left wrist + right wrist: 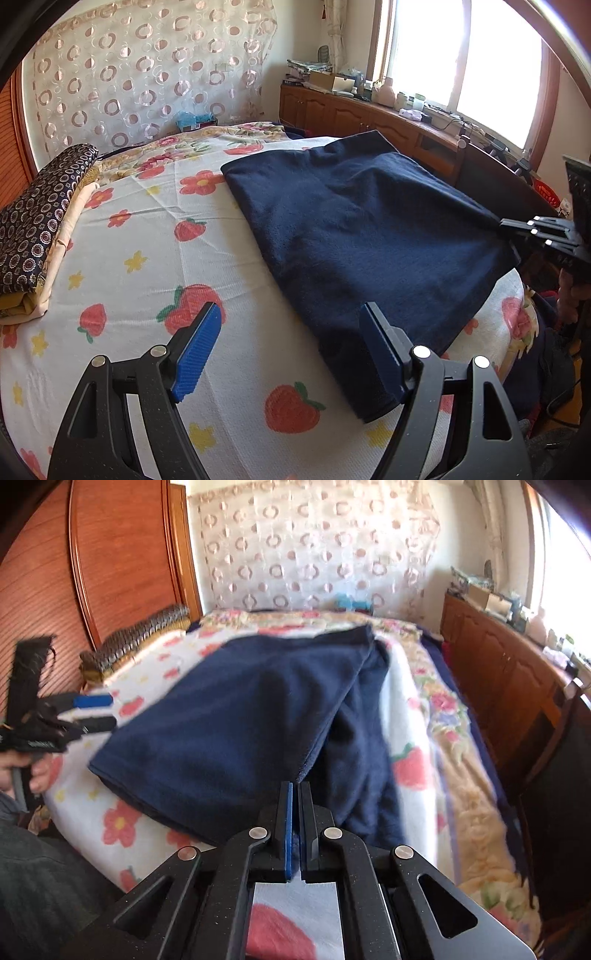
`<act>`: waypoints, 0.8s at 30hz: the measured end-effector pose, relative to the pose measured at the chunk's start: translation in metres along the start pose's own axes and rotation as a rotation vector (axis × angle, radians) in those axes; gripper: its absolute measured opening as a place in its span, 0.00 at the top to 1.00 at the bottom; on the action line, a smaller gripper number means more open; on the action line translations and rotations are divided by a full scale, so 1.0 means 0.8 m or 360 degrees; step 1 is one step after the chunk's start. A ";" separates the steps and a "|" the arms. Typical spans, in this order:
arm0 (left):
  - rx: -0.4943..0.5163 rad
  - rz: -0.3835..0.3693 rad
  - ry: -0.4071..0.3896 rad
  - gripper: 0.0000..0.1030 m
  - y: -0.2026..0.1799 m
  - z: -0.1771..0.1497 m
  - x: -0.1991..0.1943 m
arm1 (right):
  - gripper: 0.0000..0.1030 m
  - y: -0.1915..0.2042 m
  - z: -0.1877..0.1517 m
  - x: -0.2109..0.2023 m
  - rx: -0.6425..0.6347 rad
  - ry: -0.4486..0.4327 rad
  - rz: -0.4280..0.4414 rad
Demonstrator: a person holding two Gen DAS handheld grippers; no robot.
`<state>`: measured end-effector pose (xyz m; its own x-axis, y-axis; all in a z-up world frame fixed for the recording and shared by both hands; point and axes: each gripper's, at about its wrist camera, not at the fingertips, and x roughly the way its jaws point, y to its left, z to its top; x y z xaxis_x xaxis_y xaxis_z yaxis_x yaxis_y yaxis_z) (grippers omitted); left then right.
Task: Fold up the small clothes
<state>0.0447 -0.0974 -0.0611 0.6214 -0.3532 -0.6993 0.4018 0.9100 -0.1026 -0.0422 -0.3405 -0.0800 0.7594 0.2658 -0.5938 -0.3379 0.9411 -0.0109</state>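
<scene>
The left gripper (288, 347) has its fingers wide apart just above the bed sheet (122, 240), its right finger beside the near corner of the navy cloth (354, 229), and beyond, across the cloth, the right gripper (295, 830) is clamped on the cloth's lifted edge.

The right wrist view is motion-blurred: the edges of the navy garment (236, 716) smear into the strawberry-print bedspread (410, 716). The garment edge pinched by the right gripper (295, 794) is hidden between its pads. Left of the garment, the left gripper (98, 712) is blurred. Objects on the wooden cabinet (354, 110), beyond the garment, are too small to identify. The window (461, 55) is overexposed.
</scene>
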 end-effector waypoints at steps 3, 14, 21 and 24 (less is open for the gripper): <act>-0.0001 -0.0034 -0.0001 0.24 -0.002 0.000 0.000 | 0.98 -0.012 0.004 -0.025 -0.0005 -0.0035 -0.0061; -0.0024 -0.0207 0.0071 0.40 -0.006 -0.010 0.009 | 0.98 -0.014 -0.012 0.009 0.0056 0.0080 -0.0111; 0.0004 -0.0288 0.0102 0.44 -0.020 -0.020 0.002 | 0.98 -0.016 -0.011 0.015 0.0061 0.0068 -0.0147; 0.0019 -0.0313 0.0132 0.44 -0.026 -0.026 0.007 | 0.98 -0.019 -0.013 0.018 0.0069 0.0063 -0.0155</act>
<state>0.0257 -0.1138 -0.0772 0.4732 -0.5042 -0.7224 0.5182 0.8225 -0.2346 -0.0320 -0.3528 -0.0972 0.7645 0.1650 -0.6232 -0.2389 0.9704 -0.0360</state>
